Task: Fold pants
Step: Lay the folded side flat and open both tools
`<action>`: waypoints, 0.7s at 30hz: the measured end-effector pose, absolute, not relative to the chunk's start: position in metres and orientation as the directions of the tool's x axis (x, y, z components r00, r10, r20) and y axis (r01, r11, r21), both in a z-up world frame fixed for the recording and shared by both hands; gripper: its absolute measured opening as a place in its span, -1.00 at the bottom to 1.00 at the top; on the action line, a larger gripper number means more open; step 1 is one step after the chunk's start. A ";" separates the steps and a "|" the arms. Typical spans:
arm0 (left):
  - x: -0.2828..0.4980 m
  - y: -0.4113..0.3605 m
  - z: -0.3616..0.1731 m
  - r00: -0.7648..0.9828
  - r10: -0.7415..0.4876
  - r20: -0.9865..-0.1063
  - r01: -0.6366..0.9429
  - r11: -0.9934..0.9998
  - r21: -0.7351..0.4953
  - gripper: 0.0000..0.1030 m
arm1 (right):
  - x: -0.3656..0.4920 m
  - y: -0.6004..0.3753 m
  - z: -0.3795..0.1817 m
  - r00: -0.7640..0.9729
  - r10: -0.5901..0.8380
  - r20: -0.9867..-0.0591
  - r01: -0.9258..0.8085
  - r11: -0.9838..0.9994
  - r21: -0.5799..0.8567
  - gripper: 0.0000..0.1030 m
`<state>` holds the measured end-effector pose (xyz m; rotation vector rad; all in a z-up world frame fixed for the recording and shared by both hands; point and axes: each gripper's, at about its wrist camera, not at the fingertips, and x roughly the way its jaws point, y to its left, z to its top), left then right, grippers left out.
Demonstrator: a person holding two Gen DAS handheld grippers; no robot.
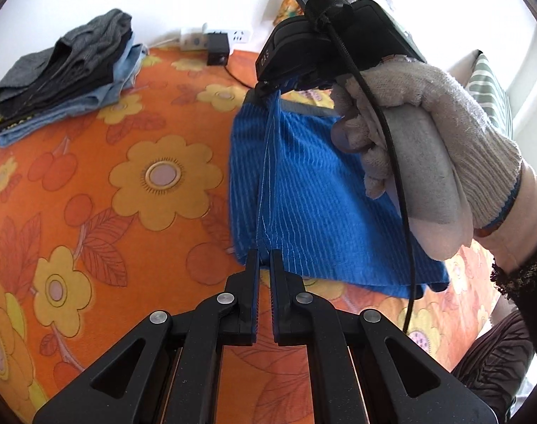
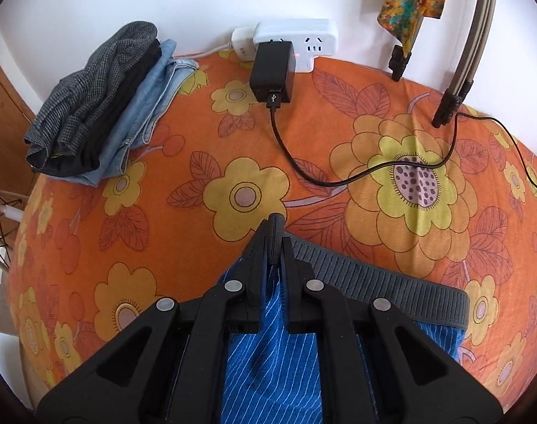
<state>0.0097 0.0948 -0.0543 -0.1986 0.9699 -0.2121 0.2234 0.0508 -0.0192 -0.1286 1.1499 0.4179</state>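
Two grippers pinch the blue striped pants (image 1: pixel 304 183) above the orange flowered bed (image 1: pixel 92 194). The left gripper (image 1: pixel 265 258) is clamped on the hem edge; the right gripper (image 2: pixel 275 243) is clamped on the grey waistband (image 2: pixel 392 282), a gloved hand (image 1: pixel 427 134) around its handle. The pants hang stretched between them, lower part resting on the bed. A pile of folded clothes (image 2: pixel 99 106) sits at the bed's far left corner, and a charger (image 2: pixel 272 70) is plugged into a power strip (image 2: pixel 304 42) by the wall.
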 end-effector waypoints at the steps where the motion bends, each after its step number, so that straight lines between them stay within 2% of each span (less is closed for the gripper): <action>1: 0.010 0.096 -0.056 0.545 -0.263 -0.796 0.083 0.962 -0.261 -0.92 | 0.224 0.052 -0.021 0.341 0.256 -0.905 -0.388 0.915 0.113 -0.87; 5: 0.013 0.098 -0.057 0.544 -0.261 -0.798 0.078 0.962 -0.261 -0.92 | 0.227 0.052 -0.025 0.331 0.287 -0.899 -0.397 0.907 0.143 -0.79; 6: 0.013 0.099 -0.056 0.545 -0.259 -0.797 0.079 0.963 -0.259 -0.92 | 0.227 0.051 -0.024 0.328 0.307 -0.893 -0.401 0.902 0.162 -0.60; 7: 0.015 0.100 -0.057 0.547 -0.255 -0.797 0.077 0.964 -0.255 -0.92 | 0.226 0.049 -0.022 0.329 0.328 -0.885 -0.402 0.897 0.183 -0.31; 9: 0.014 0.102 -0.055 0.550 -0.247 -0.798 0.074 0.966 -0.248 -0.88 | 0.224 0.041 -0.015 0.360 0.360 -0.861 -0.393 0.895 0.211 -0.01; 12: 0.012 0.105 -0.054 0.549 -0.231 -0.803 0.059 0.969 -0.239 -0.74 | 0.222 0.025 0.001 0.389 0.402 -0.829 -0.390 0.887 0.247 0.02; 21: 0.013 0.117 -0.032 0.591 -0.225 -0.775 0.040 0.967 -0.251 -0.72 | 0.193 -0.055 0.040 0.419 0.457 -0.785 -0.358 0.877 0.320 0.02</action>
